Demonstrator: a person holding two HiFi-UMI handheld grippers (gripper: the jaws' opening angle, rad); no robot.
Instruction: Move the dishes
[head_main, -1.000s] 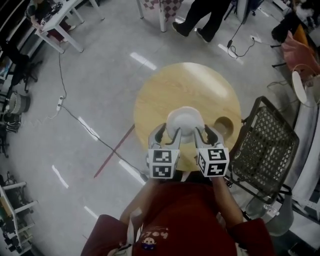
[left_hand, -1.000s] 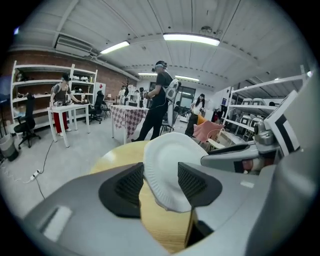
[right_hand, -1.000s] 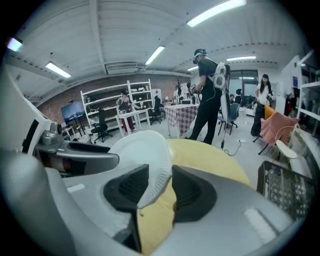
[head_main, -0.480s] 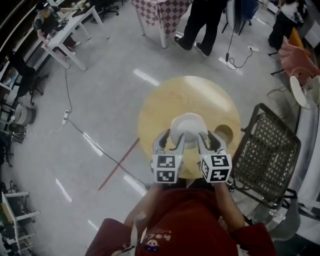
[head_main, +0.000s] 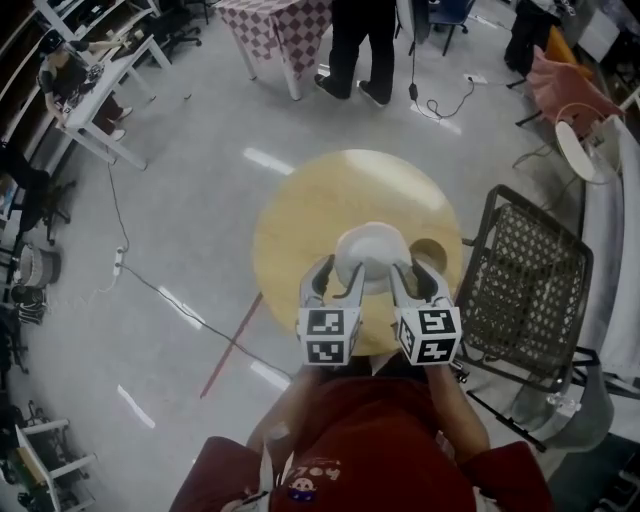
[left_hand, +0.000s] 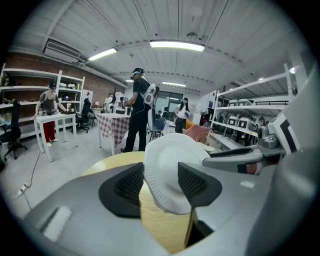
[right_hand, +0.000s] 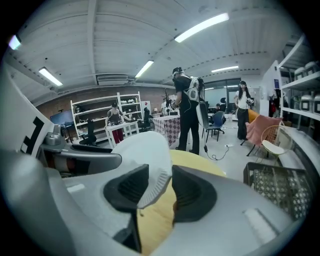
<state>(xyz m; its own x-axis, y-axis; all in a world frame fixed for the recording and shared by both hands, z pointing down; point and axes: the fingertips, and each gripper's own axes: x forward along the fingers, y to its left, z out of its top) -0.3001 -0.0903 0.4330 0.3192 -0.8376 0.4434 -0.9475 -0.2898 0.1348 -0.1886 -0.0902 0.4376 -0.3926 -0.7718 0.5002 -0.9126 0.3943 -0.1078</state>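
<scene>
A white paper plate (head_main: 370, 255) hangs over the near part of the round wooden table (head_main: 330, 200), held between my two grippers. My left gripper (head_main: 338, 272) is shut on the plate's left rim. My right gripper (head_main: 410, 270) is shut on its right rim. In the left gripper view the plate (left_hand: 170, 170) stands tilted on edge between the dark pads (left_hand: 131, 184), and the left gripper (left_hand: 161, 182) clamps it. In the right gripper view the ribbed rim of the plate (right_hand: 147, 155) is pinched in the right gripper (right_hand: 159, 187). The plate's underside is hidden.
A small round wooden dish or recess (head_main: 428, 255) lies on the table to the right of the plate. A metal mesh chair (head_main: 530, 280) stands close on the right. A cable (head_main: 180, 295) crosses the floor at the left. People stand beyond the table (head_main: 355, 45).
Both grippers have risen a little with the plate still clamped between them. The head view has shifted, so the table sits lower and more to the left.
</scene>
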